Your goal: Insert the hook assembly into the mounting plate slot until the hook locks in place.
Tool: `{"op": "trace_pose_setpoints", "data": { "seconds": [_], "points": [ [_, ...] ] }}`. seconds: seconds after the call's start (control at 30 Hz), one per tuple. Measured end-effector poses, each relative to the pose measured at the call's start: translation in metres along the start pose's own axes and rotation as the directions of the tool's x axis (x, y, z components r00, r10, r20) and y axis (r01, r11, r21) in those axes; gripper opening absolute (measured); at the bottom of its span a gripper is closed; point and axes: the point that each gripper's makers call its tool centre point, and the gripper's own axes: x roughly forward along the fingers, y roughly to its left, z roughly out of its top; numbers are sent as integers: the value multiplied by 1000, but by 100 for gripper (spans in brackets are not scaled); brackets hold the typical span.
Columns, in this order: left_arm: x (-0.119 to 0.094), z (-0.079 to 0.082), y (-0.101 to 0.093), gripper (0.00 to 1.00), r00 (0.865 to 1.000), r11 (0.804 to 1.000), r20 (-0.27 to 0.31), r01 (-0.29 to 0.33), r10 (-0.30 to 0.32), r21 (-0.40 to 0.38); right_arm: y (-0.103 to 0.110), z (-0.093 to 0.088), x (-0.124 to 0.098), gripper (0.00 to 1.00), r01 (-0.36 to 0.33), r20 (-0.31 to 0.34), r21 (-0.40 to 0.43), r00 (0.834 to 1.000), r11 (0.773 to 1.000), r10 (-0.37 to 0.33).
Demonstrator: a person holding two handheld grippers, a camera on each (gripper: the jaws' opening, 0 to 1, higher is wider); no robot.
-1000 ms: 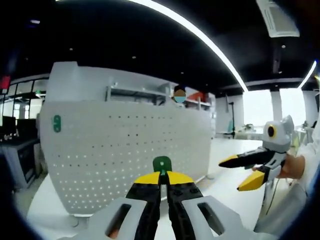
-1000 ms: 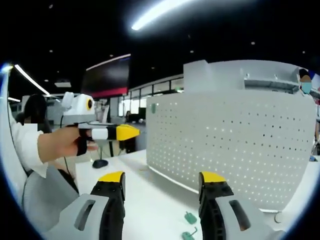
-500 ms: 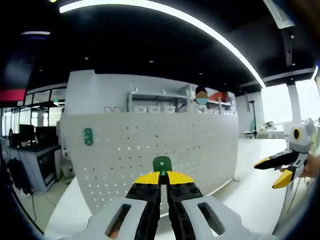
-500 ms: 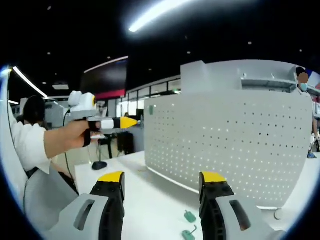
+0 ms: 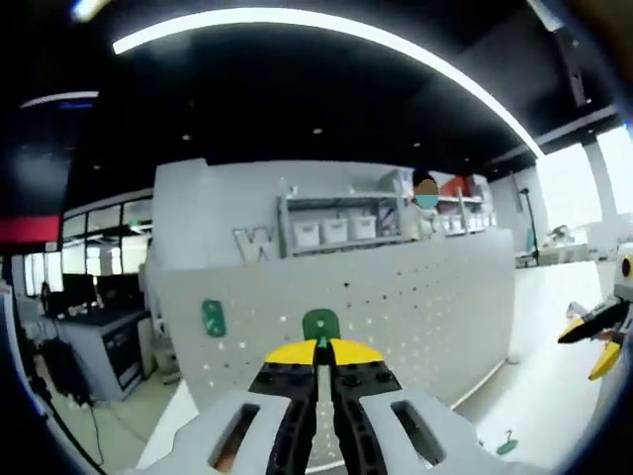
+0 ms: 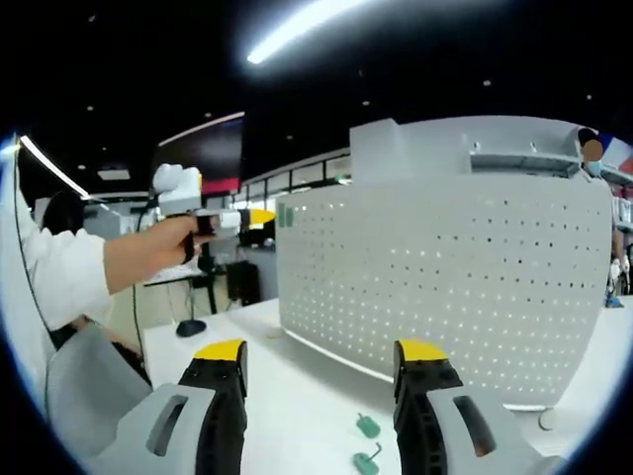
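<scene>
Pinching green hook (image 5: 319, 325) at its tips, left claw (image 5: 318, 354) faces pegboard (image 5: 396, 307); right claw (image 6: 321, 348) open.

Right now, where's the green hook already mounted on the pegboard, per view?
Left gripper view: mounted green hook sits left of centre, on the pegboard's left end.
Right gripper view: same hook at the pegboard's upper left corner.
Shared landmark: the white perforated pegboard.
</scene>
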Motion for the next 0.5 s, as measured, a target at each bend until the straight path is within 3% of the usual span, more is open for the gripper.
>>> {"op": "trace_pose_setpoints", "data": {
  "seconds": [0.27,0.5],
  "points": [
    [13,12,17,3,998,998,27,-57,57,7,-4,-1,0,59,8,-5,3,1000,1000,-8],
    [27,12,29,3,996,996,15,-91,91,22,-5,-5,-1,59,9,-15,8,1000,1000,-9]
  ]
}}
